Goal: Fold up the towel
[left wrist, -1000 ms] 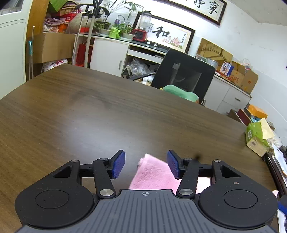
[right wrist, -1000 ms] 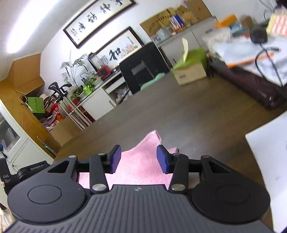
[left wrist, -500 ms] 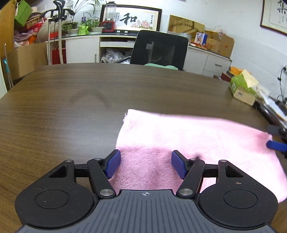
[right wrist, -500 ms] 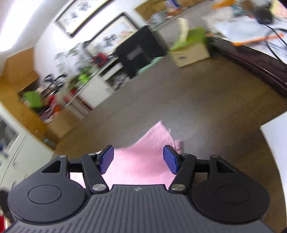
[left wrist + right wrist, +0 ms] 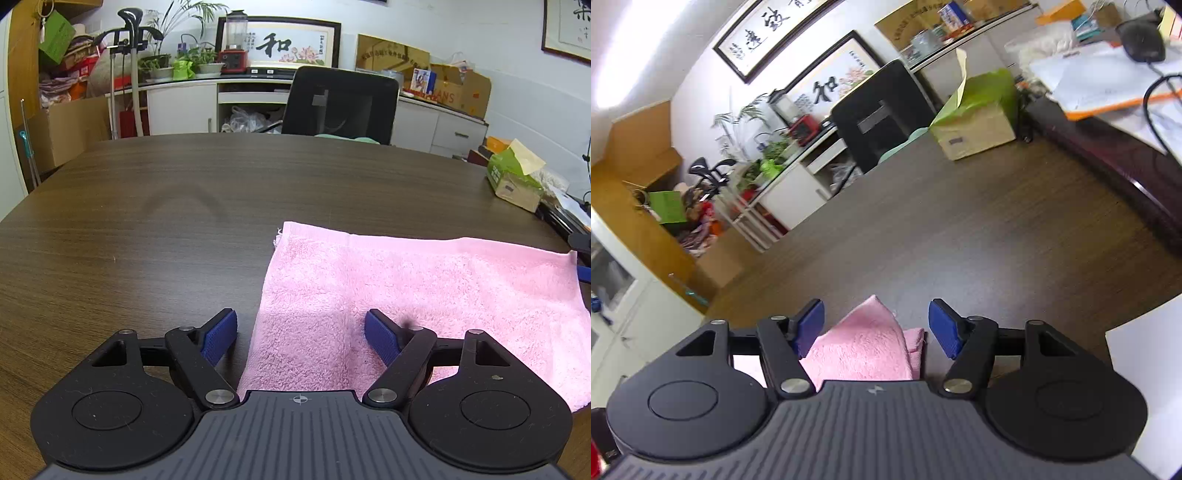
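Note:
A pink towel (image 5: 424, 295) lies flat on the dark wooden table (image 5: 147, 240), right of centre in the left wrist view. My left gripper (image 5: 301, 338) hangs over its near left corner. Its jaws are opening, the towel's left edge runs between the blue pads (image 5: 219, 336), and neither pad presses on it. In the right wrist view a doubled corner of the towel (image 5: 864, 347) pokes up between the fingers of my right gripper (image 5: 877, 328), which stands open around it without gripping. A blue pad of the right gripper (image 5: 584, 274) shows at the towel's far right corner.
A green tissue box (image 5: 513, 181) stands at the table's right edge, with papers, cables and a dark tray (image 5: 1108, 155) beyond it. A white sheet (image 5: 1145, 369) lies near my right gripper. A black office chair (image 5: 340, 107) stands behind the table.
Both grippers have widened and let the towel's corners go. The left view has rolled level and dropped, and the towel now lies spread flat where only a small corner showed.

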The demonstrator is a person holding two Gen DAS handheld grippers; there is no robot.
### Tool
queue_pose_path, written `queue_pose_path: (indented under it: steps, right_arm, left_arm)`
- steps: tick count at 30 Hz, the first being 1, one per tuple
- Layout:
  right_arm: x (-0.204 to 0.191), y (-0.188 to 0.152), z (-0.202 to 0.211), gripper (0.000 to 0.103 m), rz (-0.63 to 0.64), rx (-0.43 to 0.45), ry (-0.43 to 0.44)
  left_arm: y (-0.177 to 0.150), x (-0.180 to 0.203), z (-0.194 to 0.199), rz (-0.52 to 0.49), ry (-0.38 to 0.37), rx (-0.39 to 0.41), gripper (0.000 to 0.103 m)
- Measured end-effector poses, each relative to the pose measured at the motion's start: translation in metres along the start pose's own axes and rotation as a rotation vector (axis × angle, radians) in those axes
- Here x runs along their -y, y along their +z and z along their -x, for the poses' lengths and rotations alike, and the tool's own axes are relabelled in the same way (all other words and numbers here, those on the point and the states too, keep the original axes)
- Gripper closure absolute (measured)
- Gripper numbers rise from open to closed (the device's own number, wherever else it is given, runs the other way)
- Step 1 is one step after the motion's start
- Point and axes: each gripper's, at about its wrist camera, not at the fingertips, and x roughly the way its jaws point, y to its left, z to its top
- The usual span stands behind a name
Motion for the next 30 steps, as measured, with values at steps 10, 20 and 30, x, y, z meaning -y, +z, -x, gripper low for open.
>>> queue_pose_path:
  steps: [10, 20, 30]
  right_arm:
    - [0.003, 0.000, -0.004, 0.097, -0.044, -0.064, 0.058]
    - [0.030, 0.009, 0.014, 0.088, -0.372, -0.153, 0.351]
    - [0.004, 0.013, 0.035, 0.053, -0.090, 0.025, 0.098]
  left_arm:
    - [-0.002, 0.001, 0.000, -0.009, -0.002, 0.012, 0.018]
    - [-0.002, 0.004, 0.001, -0.018, 0.015, 0.033, 0.011]
    - [-0.002, 0.003, 0.001, -0.009, 0.028, 0.041, 0.010]
